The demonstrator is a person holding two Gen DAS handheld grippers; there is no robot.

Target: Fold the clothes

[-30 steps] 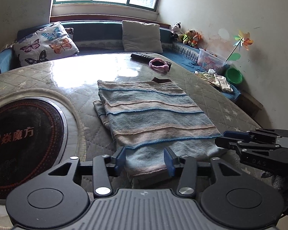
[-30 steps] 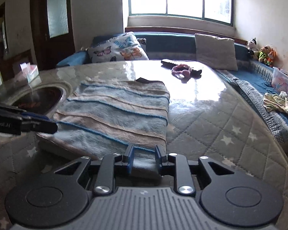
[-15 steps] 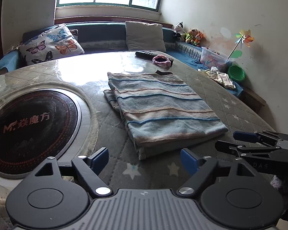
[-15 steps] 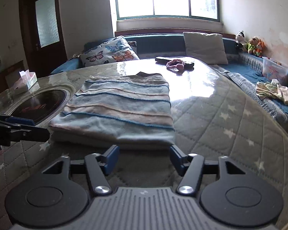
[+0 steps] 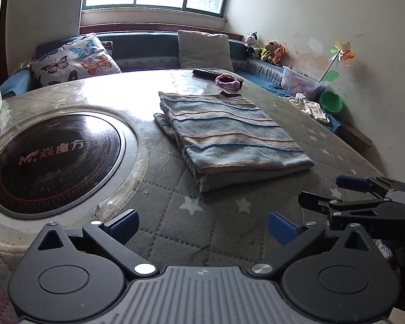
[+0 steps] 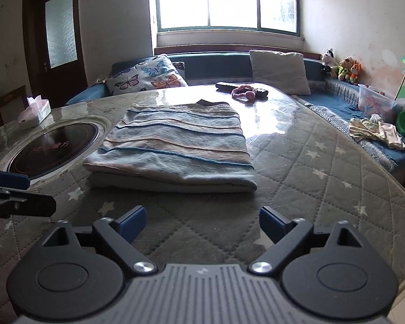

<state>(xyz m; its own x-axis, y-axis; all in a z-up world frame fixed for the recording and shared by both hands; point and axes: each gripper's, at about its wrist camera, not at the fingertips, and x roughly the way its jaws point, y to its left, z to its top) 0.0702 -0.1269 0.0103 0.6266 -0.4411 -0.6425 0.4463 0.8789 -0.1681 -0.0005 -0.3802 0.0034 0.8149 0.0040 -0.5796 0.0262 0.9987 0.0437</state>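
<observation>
Striped in pale blue and peach, the knitted garment (image 5: 229, 135) lies as a flat, layered rectangle on the grey quilted star-print table cover (image 5: 218, 232), just beside the round black glass hotplate (image 5: 54, 162) set into the table. Its stacked edges line up fairly squarely, with a slim strip of a lower layer showing on the side facing the hotplate.

Both tools are released. The left gripper (image 5: 202, 225) has its blue-padded jaws spread wide and holds nothing; the right gripper (image 6: 201, 222) is likewise splayed and empty. Each hangs over bare quilting on the side of the garment farthest from the window, clear of the cloth and not touching it. In the left wrist view the right gripper sits off on the side away from the hotplate, also apart from the garment's corner.

Judged by how it lies, the garment is already in a folded state, which is what the task asks for. Whether another halving is meant, I cannot tell: this scene fits a pause between two folds as well as a finished bundle with the tools let go. If a further fold is wanted, both pads would need to close on the near corners through all layers at once, since the soft knit will likely slide and fan apart if only the top ply is caught.
</observation>
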